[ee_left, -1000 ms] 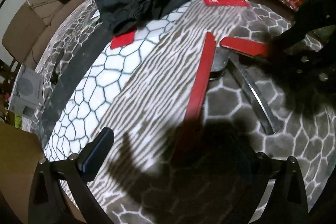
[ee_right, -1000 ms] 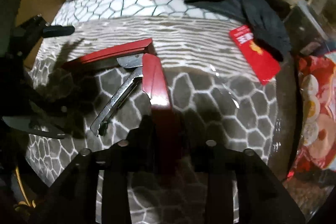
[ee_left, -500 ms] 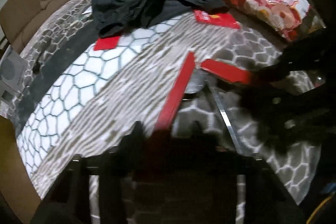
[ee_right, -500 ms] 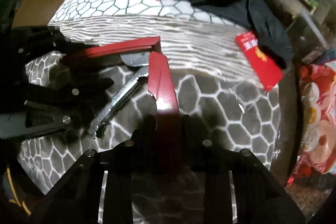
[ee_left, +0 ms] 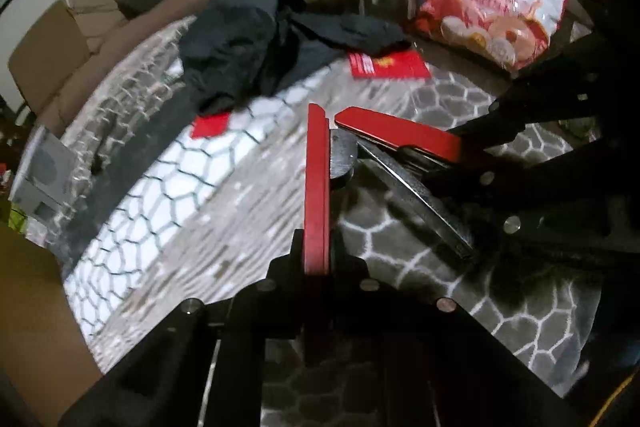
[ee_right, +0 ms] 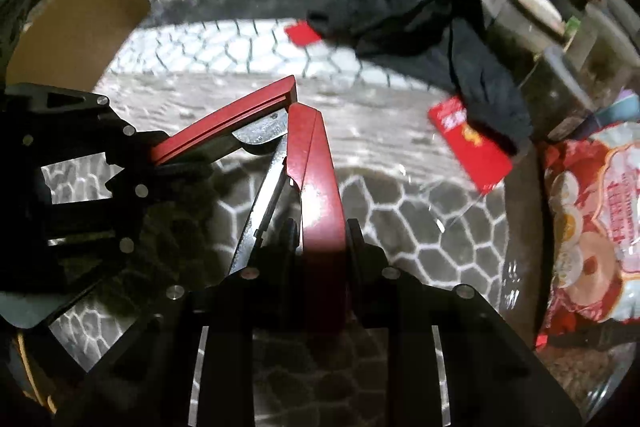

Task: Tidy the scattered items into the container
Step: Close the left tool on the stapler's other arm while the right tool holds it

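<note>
2 grippers clamping red-handled tool, level

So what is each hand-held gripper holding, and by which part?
One red-handled folding tool: the left hand-held gripper clamps one red handle, the right hand-held gripper the other. The metal blade hangs free between them.

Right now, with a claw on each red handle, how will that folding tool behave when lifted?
The folding tool will probably feel rigid but hinge at its metal pivot, since the two red handles splay apart. The loose steel blade may swing. With the left claw and right claw both clamped, it looks fairly secure.
</note>
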